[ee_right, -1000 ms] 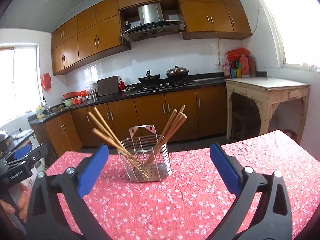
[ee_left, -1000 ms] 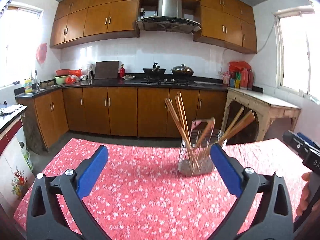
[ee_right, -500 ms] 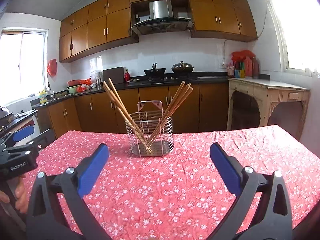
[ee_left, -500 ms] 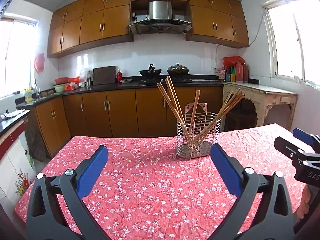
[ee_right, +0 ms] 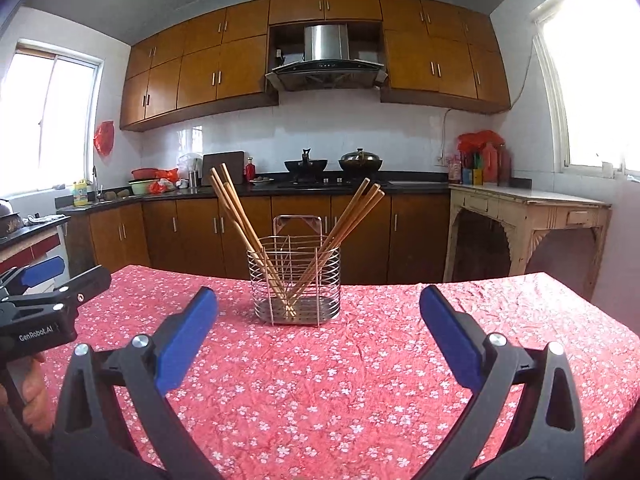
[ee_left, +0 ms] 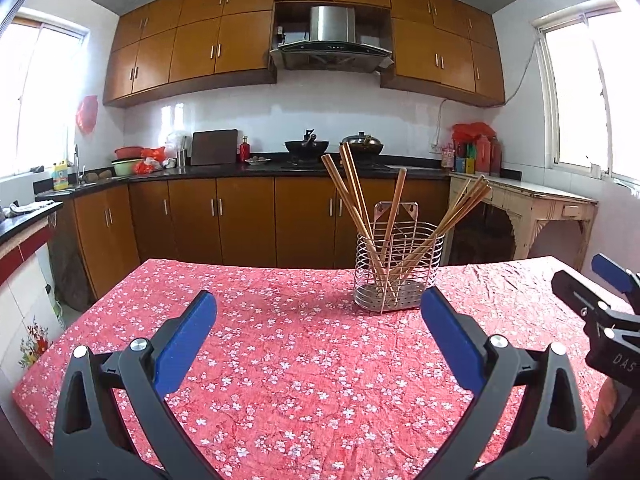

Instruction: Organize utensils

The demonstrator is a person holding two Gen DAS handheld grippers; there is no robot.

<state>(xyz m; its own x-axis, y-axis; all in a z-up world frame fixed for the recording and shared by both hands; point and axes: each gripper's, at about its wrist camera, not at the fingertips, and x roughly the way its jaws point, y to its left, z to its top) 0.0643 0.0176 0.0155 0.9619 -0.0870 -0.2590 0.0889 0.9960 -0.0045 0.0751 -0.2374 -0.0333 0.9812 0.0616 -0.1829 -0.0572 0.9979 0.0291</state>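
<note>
A wire utensil holder (ee_left: 399, 268) stands upright on a table (ee_left: 280, 344) covered with a red floral cloth, right of centre in the left wrist view and just left of centre in the right wrist view (ee_right: 295, 285). Wooden chopsticks (ee_left: 352, 196) lean out of it in 2 main fans: one bundle tilts toward the upper left, another (ee_left: 460, 212) toward the upper right, and in the left wrist view a single stick (ee_left: 396, 200) rises nearly upright between them. In the right wrist view the 2 fans (ee_right: 240, 216) cross low inside the holder.

The left gripper (ee_left: 319, 314) fills the bottom of its own frame, its blue-padded jaws spread wide with nothing between them but tablecloth; the holder sits beyond and just above the right-hand pad. The right gripper (ee_right: 319, 312) is likewise spread wide and empty, low in its frame, the holder standing beyond the gap, nearer the left-hand pad.

Each tool shows in the other's picture: the right gripper's black body (ee_left: 600, 312) at the right edge of the left wrist view, the left one (ee_right: 44, 304) at the left edge of the right wrist view, with part of a hand (ee_right: 34, 396) below it.

Behind the table run brown cabinets (ee_left: 240, 220), a dark countertop, a range hood (ee_left: 332, 44) and a pale side table (ee_left: 532, 208) at the right.
</note>
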